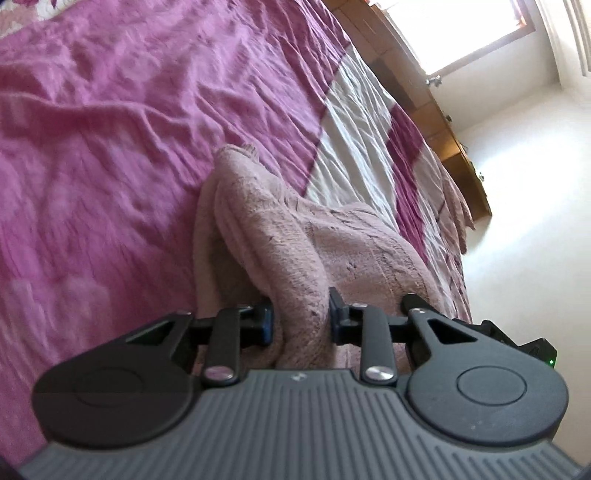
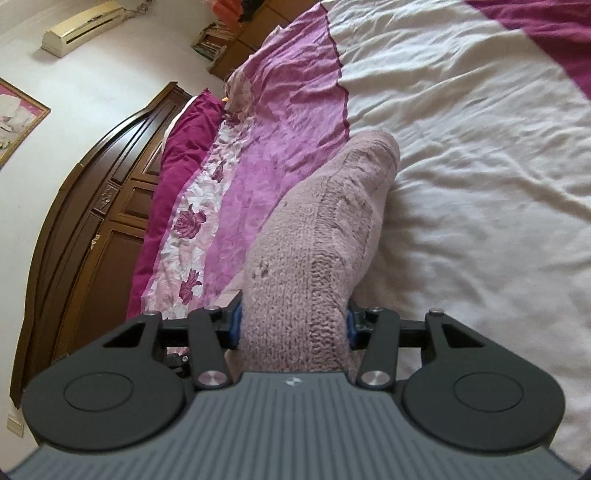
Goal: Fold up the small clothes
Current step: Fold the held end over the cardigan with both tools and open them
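Note:
A dusty-pink knitted garment (image 1: 295, 240) lies bunched on the bed. My left gripper (image 1: 301, 319) is shut on a thick fold of it, the blue pads pressing the knit from both sides. In the right wrist view the same knitted garment (image 2: 314, 240) stretches away from me in a long roll. My right gripper (image 2: 293, 325) is shut on its near end, which fills the whole gap between the pads. The other gripper shows at the right edge of the left wrist view, behind the knit.
A pink and white patchwork bedspread (image 1: 110, 147) covers the bed. A wooden bed frame (image 1: 454, 147) runs along the far side under a bright window. A dark wooden headboard (image 2: 92, 221), magenta pillows (image 2: 177, 155) and a wall air conditioner (image 2: 85, 26) are in the right wrist view.

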